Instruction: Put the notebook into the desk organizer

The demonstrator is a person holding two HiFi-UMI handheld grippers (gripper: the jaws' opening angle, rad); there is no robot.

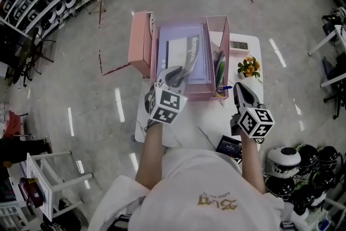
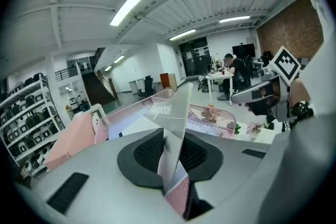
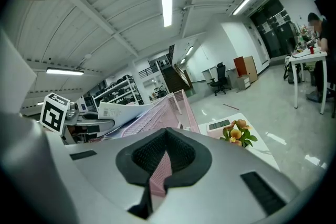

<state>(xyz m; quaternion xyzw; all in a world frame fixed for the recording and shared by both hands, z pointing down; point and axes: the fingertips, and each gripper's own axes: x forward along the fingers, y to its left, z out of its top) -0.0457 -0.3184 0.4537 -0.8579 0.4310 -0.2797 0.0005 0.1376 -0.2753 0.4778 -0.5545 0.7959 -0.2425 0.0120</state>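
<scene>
Pink mesh organizer [image 1: 224, 35], lilac notebook [image 1: 181, 54]

Head view: from above the person, facing steeply down on the white table [image 1: 186, 135] and the pink mesh desk organizer [image 1: 197, 96], with floor all round.
Left gripper view: rides the left gripper [image 1: 179, 72], tilted up across the desk organizer toward the ceiling and far room. Its opening jaws fill the lower frame, very near, with the notebook [image 2: 173, 118] cover between them.
Right gripper view: rides the right gripper [image 1: 238, 86], with the same low upward tilt and its jaws close below.
Shared: the desk organizer is in all three. Each gripper view catches the other gripper. The orange flowers [image 1: 248, 66] are in the head and right gripper views.
</scene>
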